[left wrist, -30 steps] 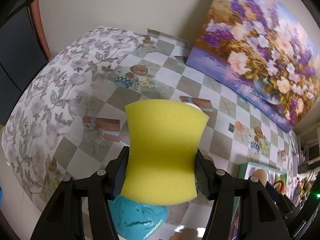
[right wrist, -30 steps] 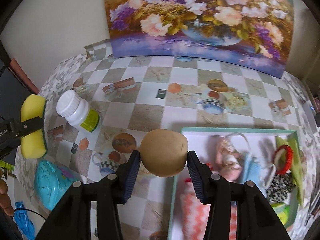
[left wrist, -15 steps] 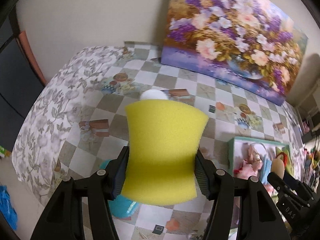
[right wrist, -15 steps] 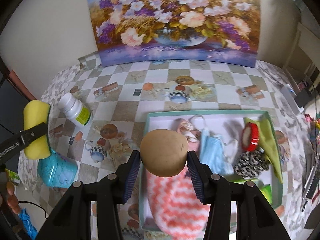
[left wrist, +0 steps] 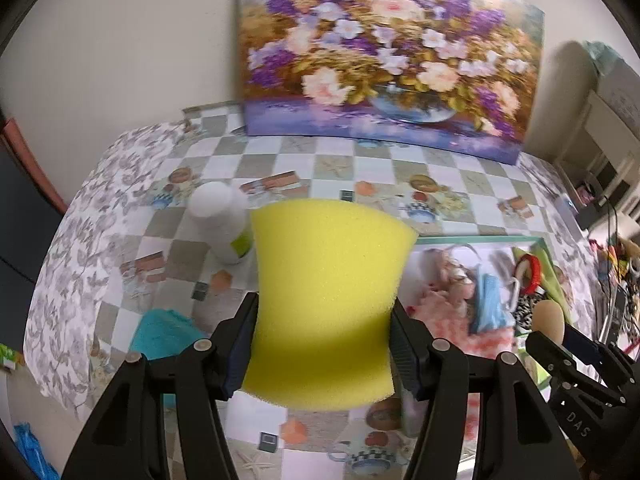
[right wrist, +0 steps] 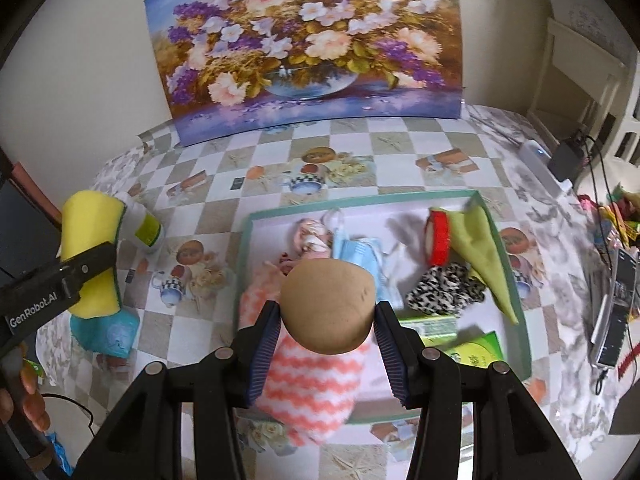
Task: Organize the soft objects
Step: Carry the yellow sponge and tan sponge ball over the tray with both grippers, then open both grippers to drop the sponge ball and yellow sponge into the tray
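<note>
text: "GenRobot.AI" | on: left tool, frame left || text: "DAS" | on: right tool, lower right

A plain cream wall stands behind a table covered by a checked cloth printed with teapots and flowers. 1 large painting of purple and peach flowers leans against the wall at the table's far edge. White shelving stands to the right, near dark cables.

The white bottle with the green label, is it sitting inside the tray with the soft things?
No. The white bottle stands on the checkered tablecloth, left of the green-rimmed tray and apart from it.
</note>
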Demonstrator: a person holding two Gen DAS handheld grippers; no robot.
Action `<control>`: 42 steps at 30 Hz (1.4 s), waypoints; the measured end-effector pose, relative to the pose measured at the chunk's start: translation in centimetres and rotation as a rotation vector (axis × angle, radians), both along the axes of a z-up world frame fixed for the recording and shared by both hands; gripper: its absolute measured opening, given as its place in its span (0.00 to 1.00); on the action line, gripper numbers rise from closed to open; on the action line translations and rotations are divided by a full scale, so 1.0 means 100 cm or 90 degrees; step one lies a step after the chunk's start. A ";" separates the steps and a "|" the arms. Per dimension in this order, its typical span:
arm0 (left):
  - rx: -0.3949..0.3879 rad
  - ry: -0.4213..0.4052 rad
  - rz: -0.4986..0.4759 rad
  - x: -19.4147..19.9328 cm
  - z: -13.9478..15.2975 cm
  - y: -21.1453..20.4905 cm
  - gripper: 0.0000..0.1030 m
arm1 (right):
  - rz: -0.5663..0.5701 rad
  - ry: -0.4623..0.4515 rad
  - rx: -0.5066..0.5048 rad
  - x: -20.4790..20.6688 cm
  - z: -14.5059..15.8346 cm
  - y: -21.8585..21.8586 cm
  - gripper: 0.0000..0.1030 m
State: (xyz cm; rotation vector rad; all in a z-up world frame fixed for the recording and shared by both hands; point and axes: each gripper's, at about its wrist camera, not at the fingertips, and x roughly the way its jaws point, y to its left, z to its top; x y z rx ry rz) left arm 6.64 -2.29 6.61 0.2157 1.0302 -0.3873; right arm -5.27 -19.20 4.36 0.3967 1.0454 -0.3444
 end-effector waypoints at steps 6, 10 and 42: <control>-0.018 0.023 -0.042 -0.012 -0.006 -0.023 0.60 | -0.010 -0.006 -0.005 -0.008 0.004 -0.009 0.50; -0.027 0.047 -0.077 -0.022 -0.014 -0.042 0.60 | -0.026 0.013 0.002 -0.016 -0.005 -0.021 0.50; -0.020 0.191 -0.151 -0.032 -0.096 -0.106 0.60 | -0.044 0.163 0.085 -0.035 -0.082 -0.041 0.50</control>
